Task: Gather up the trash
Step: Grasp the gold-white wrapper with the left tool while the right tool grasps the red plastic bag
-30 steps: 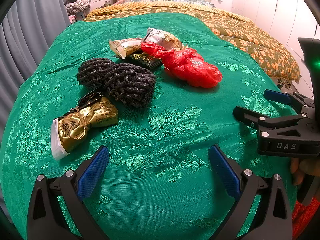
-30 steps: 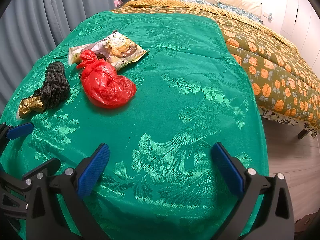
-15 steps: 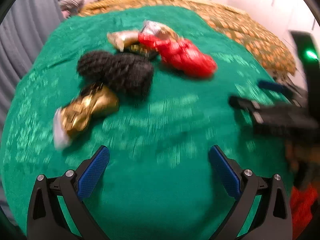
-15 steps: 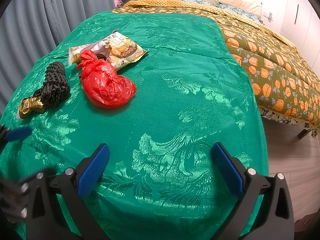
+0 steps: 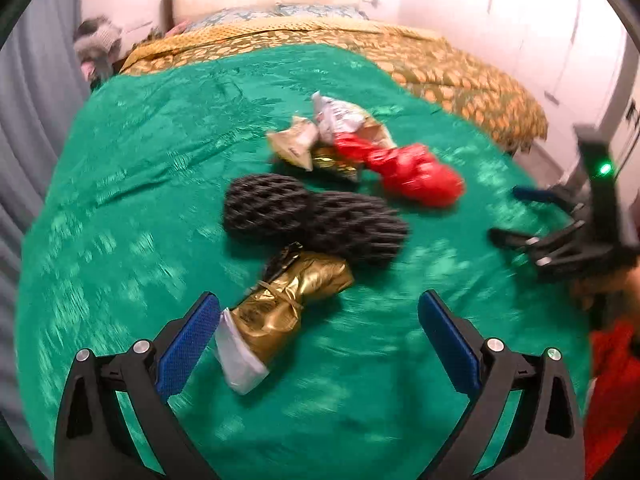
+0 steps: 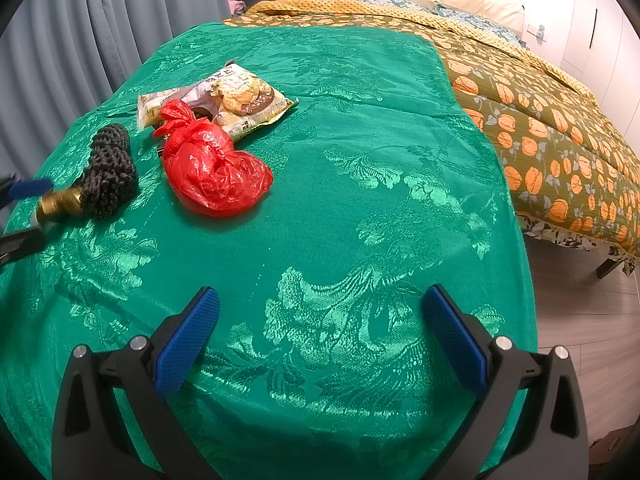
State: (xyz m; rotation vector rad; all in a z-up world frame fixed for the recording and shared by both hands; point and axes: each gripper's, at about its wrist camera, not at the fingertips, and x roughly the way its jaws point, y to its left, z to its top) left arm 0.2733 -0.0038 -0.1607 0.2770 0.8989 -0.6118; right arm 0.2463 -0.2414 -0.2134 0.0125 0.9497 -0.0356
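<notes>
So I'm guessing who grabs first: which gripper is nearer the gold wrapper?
Left. The left gripper is open with the gold wrapper just inside its left finger. The right gripper is open over bare green cloth, far to the wrapper's right.

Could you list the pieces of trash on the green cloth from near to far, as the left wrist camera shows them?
Gold foil wrapper → black foam netting → red plastic bag → silver snack packet.
</notes>
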